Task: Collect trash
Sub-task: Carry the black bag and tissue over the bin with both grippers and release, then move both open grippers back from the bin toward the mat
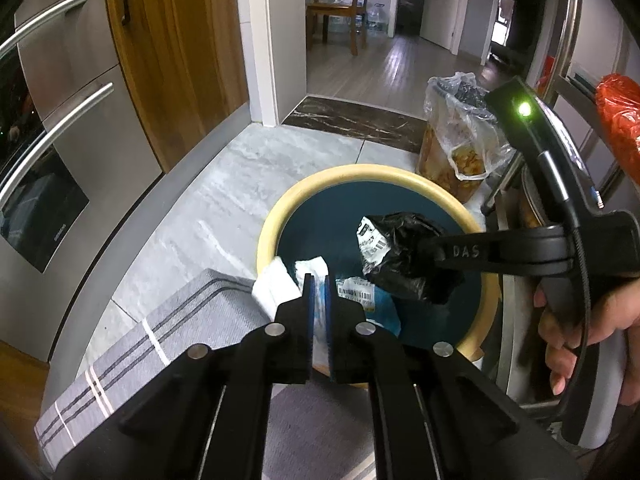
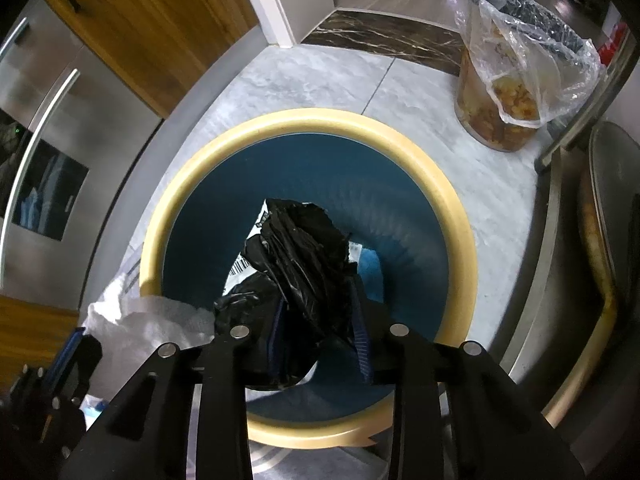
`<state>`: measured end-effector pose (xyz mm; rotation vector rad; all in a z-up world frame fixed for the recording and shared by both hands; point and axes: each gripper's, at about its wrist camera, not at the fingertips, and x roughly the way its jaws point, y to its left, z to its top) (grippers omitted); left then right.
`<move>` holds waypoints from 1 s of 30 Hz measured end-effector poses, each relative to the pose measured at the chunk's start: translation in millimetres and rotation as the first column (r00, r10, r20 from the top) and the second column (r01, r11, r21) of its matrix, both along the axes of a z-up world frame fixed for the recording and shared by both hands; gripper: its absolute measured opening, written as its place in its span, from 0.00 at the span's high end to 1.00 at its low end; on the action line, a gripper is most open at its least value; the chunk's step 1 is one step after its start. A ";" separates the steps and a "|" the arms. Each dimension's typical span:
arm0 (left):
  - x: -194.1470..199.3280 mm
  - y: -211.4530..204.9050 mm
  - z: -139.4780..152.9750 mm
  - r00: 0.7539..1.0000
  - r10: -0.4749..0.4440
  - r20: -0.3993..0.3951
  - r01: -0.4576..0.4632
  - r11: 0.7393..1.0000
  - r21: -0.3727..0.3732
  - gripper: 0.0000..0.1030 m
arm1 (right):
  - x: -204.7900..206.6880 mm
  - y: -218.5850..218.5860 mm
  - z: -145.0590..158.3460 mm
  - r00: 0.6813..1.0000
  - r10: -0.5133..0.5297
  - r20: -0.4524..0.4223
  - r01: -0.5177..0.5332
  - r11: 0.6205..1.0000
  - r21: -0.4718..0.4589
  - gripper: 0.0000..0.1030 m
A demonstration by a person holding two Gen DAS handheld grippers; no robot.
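A round bin with a cream rim (image 1: 280, 216) (image 2: 304, 120) and dark blue inside stands on the floor below both grippers. My right gripper (image 2: 318, 300) (image 1: 428, 252) hangs over the bin's mouth and is shut on a crumpled black plastic bag (image 2: 304, 264) (image 1: 404, 264) with a white label. My left gripper (image 1: 318, 284) (image 2: 68, 356) is at the bin's near-left rim, its narrow jaws shut on crumpled white paper (image 1: 276, 284) (image 2: 148, 320). A blue-and-white wrapper (image 1: 372, 304) with a barcode lies at the bottom of the bin.
A clear bag-lined tub of food scraps (image 1: 460, 148) (image 2: 504, 120) stands beyond the bin to the right. A steel fridge (image 1: 60, 120) lines the left side. A grey striped mat (image 1: 160, 320) lies by the bin. A red bag (image 1: 620, 120) hangs at the right. A person's hand (image 1: 580, 328) holds the right gripper.
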<state>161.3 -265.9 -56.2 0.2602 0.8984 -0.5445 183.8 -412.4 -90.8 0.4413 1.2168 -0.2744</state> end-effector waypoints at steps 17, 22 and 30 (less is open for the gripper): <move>-7.4 22.5 13.1 0.995 0.089 0.043 -0.087 0.995 -0.059 0.18 | 0.8 -3.0 11.0 0.999 -0.036 0.038 0.037 0.999 -0.031 0.10; -17.8 38.5 23.7 0.990 0.120 0.072 -0.115 0.991 -0.068 0.07 | 0.9 0.4 18.3 0.998 -0.033 0.049 0.036 0.997 -0.072 0.08; -41.5 87.9 50.9 0.979 0.185 0.091 -0.177 0.981 -0.083 0.06 | -2.5 18.2 38.9 0.996 0.009 0.094 0.003 0.992 -0.128 0.07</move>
